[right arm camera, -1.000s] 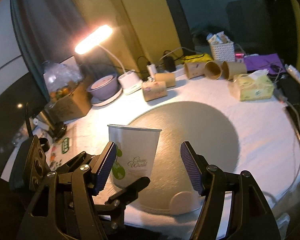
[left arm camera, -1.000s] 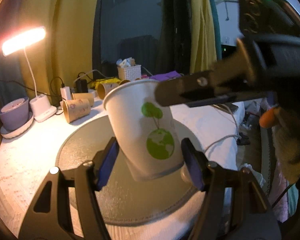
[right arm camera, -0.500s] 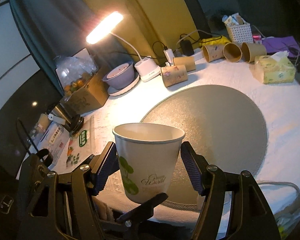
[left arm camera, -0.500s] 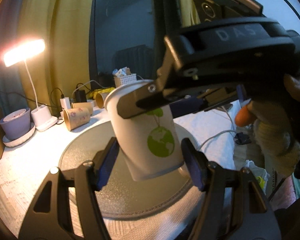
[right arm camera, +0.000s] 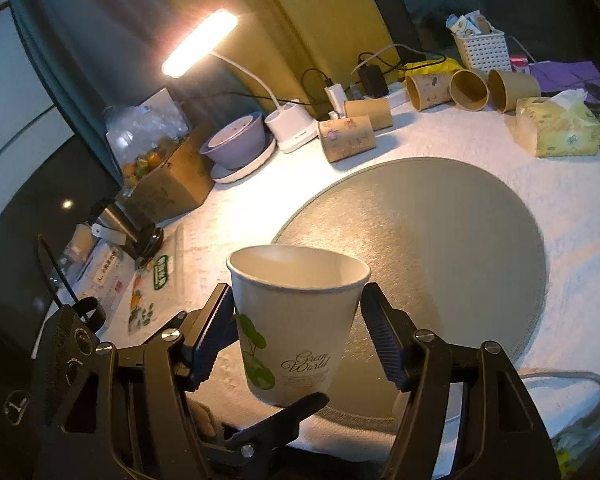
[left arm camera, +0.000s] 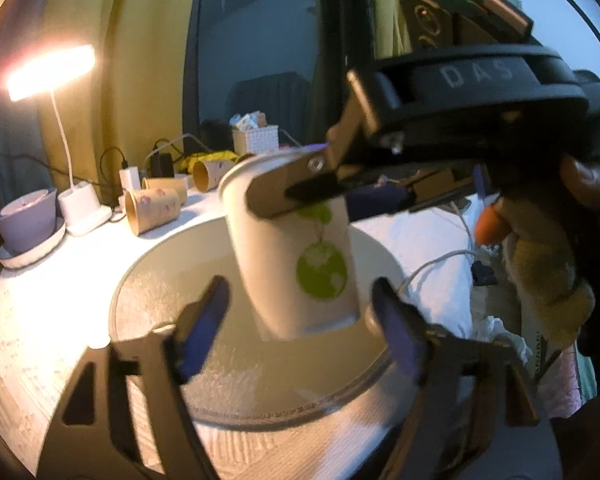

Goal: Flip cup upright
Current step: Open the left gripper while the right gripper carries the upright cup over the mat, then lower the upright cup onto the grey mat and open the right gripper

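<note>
A white paper cup (right arm camera: pixel 292 320) with a green globe print is held mouth-up in the air above the round grey mat (right arm camera: pixel 440 248). My right gripper (right arm camera: pixel 296 340) is shut on the cup, its pads pressing both sides just under the rim. In the left wrist view the cup (left arm camera: pixel 296 252) hangs between my left gripper's fingers; my left gripper (left arm camera: pixel 300 328) is open around the cup's base, with gaps on both sides. The right gripper's body (left arm camera: pixel 460 120) crosses over the cup's rim there.
Several brown paper cups (right arm camera: pixel 352 136) lie on their sides at the table's back. A lit desk lamp (right arm camera: pixel 288 128), a purple bowl (right arm camera: pixel 236 144), a tissue box (right arm camera: pixel 556 128) and a white basket (right arm camera: pixel 480 48) stand around the mat. A cardboard box (right arm camera: pixel 168 188) sits at the left.
The right gripper came in from the side and closed on the cup. The left gripper's fingers spread away from the cup, which has lifted slightly off the mat.
</note>
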The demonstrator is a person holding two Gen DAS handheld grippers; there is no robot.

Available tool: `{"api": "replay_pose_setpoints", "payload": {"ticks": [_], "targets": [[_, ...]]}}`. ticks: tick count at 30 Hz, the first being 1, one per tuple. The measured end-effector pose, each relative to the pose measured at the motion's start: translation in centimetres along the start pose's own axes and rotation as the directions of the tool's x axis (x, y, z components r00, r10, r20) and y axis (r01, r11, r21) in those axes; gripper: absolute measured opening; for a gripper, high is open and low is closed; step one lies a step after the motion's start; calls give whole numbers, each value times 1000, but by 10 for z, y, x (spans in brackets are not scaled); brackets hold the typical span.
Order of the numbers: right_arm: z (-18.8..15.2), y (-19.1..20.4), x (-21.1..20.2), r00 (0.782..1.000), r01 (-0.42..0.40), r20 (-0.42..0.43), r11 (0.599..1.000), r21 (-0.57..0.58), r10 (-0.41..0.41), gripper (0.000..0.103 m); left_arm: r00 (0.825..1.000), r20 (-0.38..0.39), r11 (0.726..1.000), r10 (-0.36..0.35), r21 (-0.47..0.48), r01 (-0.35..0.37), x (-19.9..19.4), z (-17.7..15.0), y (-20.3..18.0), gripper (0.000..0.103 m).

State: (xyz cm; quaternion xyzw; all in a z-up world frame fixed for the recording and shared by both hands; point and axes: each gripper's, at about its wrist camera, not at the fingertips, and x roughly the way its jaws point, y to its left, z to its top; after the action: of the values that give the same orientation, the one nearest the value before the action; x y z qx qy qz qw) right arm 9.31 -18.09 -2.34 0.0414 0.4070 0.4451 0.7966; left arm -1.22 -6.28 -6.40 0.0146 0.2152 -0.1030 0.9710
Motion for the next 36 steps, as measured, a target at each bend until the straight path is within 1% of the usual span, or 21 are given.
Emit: {"api": "replay_pose_setpoints", "payload": {"ticks": [6, 8, 11, 15, 17, 18, 20, 23, 26, 30, 31, 36], "targets": [[11, -12, 3, 995, 92, 45, 996, -18, -91, 69, 999, -48, 995, 14, -98, -18, 6, -4, 20, 79], [14, -15, 8, 988, 144, 57, 989, -44, -141, 69, 998, -57, 991, 17, -128, -24, 5, -3, 27, 79], [18, -19, 14, 980, 190, 76, 979, -74, -184, 69, 998, -56, 988, 36, -146, -44, 3, -2, 34, 79], [22, -24, 25, 963, 254, 114, 962, -103, -242, 69, 996, -57, 979, 66, -187, -76, 0, 0, 49, 79], [25, -25, 32, 947, 308, 137, 943, -127, -291, 69, 995, -71, 972, 68, -221, -83, 3, -1, 59, 79], [26, -25, 37, 942, 322, 144, 937, -134, -303, 69, 995, -81, 967, 63, -241, -81, 6, -2, 64, 79], [27, -27, 43, 937, 333, 160, 931, -146, -310, 69, 994, -94, 960, 48, -271, -72, 8, -3, 71, 79], [28, -26, 52, 926, 361, 181, 917, -168, -332, 69, 995, -95, 957, 34, -283, -59, 8, -4, 73, 79], [26, -23, 58, 906, 408, 210, 889, -207, -367, 69, 995, -97, 953, 17, -299, -46, 8, -5, 76, 79], [22, -23, 60, 902, 415, 221, 884, -214, -370, 69, 994, -106, 945, 11, -324, -45, 10, -5, 80, 79], [20, -23, 59, 898, 423, 230, 880, -219, -375, 69, 994, -107, 945, 11, -325, -46, 10, -5, 80, 79], [11, -22, 53, 893, 433, 239, 874, -222, -382, 69, 993, -115, 944, 13, -325, -50, 12, -5, 80, 79]]}}
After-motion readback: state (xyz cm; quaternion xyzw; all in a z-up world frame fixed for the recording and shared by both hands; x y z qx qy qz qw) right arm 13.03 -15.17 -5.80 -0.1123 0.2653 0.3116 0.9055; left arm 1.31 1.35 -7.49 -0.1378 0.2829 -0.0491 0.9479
